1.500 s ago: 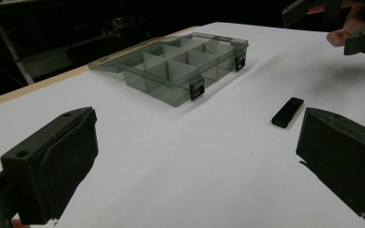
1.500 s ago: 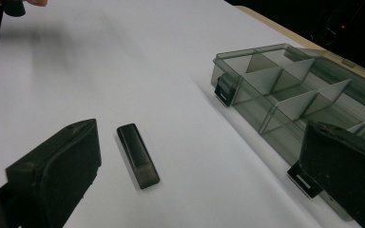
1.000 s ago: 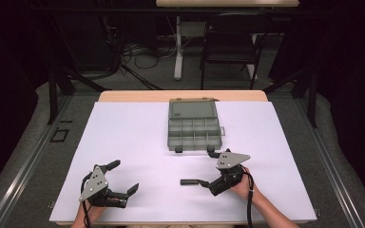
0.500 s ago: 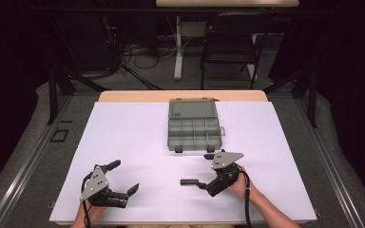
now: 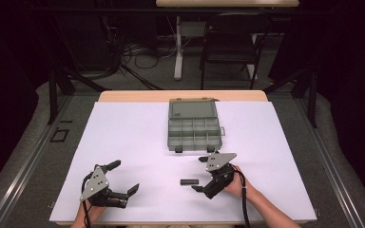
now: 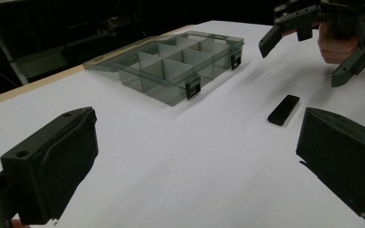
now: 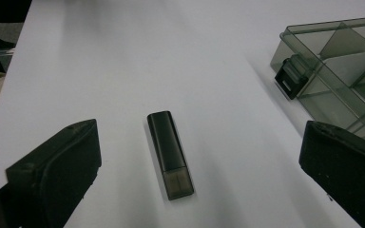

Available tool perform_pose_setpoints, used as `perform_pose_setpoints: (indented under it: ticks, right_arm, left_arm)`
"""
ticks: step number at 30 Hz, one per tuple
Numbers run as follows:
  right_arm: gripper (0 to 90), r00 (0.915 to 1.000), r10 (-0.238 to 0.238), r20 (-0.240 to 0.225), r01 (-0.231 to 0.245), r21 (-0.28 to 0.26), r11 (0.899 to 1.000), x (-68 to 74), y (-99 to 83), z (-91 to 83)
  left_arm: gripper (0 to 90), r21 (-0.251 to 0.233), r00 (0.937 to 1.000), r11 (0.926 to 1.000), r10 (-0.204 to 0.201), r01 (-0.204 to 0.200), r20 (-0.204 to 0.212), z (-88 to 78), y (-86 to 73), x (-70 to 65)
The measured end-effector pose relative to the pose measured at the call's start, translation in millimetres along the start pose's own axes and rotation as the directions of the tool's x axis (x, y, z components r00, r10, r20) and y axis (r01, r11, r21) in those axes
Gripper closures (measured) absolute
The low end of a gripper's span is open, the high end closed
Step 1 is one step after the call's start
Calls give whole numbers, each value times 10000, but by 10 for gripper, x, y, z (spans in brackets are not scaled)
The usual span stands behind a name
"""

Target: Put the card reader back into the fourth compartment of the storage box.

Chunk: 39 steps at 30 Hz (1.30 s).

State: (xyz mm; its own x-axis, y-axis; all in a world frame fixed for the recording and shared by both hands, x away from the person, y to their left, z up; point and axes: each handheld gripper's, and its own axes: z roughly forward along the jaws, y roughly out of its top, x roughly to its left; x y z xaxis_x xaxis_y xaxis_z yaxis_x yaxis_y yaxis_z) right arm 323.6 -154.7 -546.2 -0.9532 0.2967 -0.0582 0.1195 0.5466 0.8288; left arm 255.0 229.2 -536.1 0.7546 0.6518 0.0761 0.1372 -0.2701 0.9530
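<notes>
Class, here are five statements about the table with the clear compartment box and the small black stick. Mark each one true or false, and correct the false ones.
1. The grey see-through plastic compartment box has its lid open. True.
2. The small black rectangular stick lies inside a compartment. False: it lies on the white table, apart from the box.
3. The right tongs are open. True.
4. The left tongs grip the stick. False: they are open and hold nothing.
5. The stick lies between the jaws of the right tongs, as seen in the right gripper view. True.
</notes>
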Motion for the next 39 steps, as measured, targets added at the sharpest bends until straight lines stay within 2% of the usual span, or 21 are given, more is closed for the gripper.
perform_pose_setpoints:
  ticks: [4, 8, 11, 14, 16, 29, 37, 39]
  right_arm:
    - [2, 9994, -164, -294, 165, 55, 9998, -17, -1, 24]
    - [15, 9990, -182, -402, 185, 74, 9998, -35, -3, 38]
    - [40, 9980, -263, -573, 269, 91, 9996, -62, -7, 52]
    - [74, 9946, -392, -958, 399, 54, 9992, -90, -13, 67]
    - [89, 9943, -416, -980, 425, 69, 9991, -93, -14, 73]
    - [463, 9869, -713, -1449, 798, 534, 9954, -102, -27, 157]
    - [609, 9813, -851, -1727, 1016, 892, 9908, -93, -40, 209]
    - [621, 9815, -865, -1708, 1029, 897, 9906, -92, -40, 212]
  left_arm:
    - [1, 8, 10000, 10000, 8, -8, 1, 2, 0, 0]
    - [2, 5, 10000, 10000, 2, -2, 27, 5, -1, 2]
    - [2, 37, 10000, 10000, 2, -2, 52, 9, -3, 4]
    - [2, 42, 10000, 10000, 2, -2, 87, 11, -3, 4]
    - [1, 54, 10000, 10000, -9, 9, 68, 12, -3, 2]
    - [2, 76, 9999, 10000, -40, 39, 100, 21, -4, 4]
    - [2, 118, 10000, 9999, -38, 37, 91, 21, -5, 5]
    - [2, 124, 10000, 9999, -24, 23, 95, 18, -5, 5]
